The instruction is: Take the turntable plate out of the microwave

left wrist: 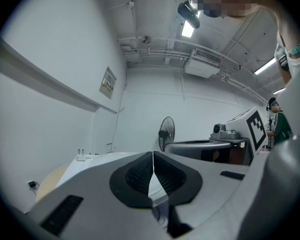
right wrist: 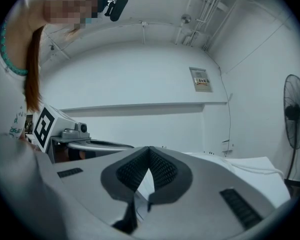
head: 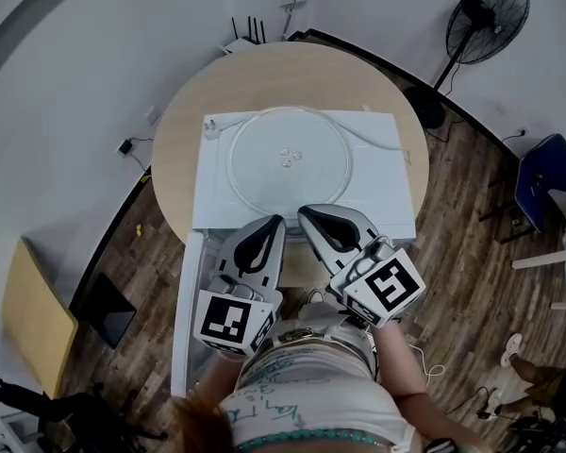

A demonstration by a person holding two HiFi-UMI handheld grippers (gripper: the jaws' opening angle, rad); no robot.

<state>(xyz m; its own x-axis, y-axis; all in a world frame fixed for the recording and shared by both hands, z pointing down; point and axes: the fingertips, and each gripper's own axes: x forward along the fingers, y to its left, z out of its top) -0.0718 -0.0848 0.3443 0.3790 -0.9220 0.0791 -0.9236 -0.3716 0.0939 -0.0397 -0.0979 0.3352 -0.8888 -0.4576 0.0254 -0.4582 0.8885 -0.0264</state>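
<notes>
The plate (head: 288, 159) is clear glass, a wide shallow disc with a raised rim and a small hub at its centre. I'd judge it stiff, fairly heavy for its thinness, slick, and quick to chip or shatter if it drops or knocks an edge. The rim is the only place to take it. One jaw would go over and one under, and two grips on opposite sides would be best, since a single pinch would let it tilt and slide.

It lies flat on top of the microwave (head: 382, 187), which sits on the round table (head: 179, 130), so it looks to be out already.

The left gripper (head: 275, 221) and right gripper (head: 305, 211) hang side by side at the near front edge of the microwave top, pointing level towards the plate. Each has its jaws pressed together, pads meeting at the tips, with nothing between them. The plate's near rim is just beyond both tips, and neither touches it.
</notes>
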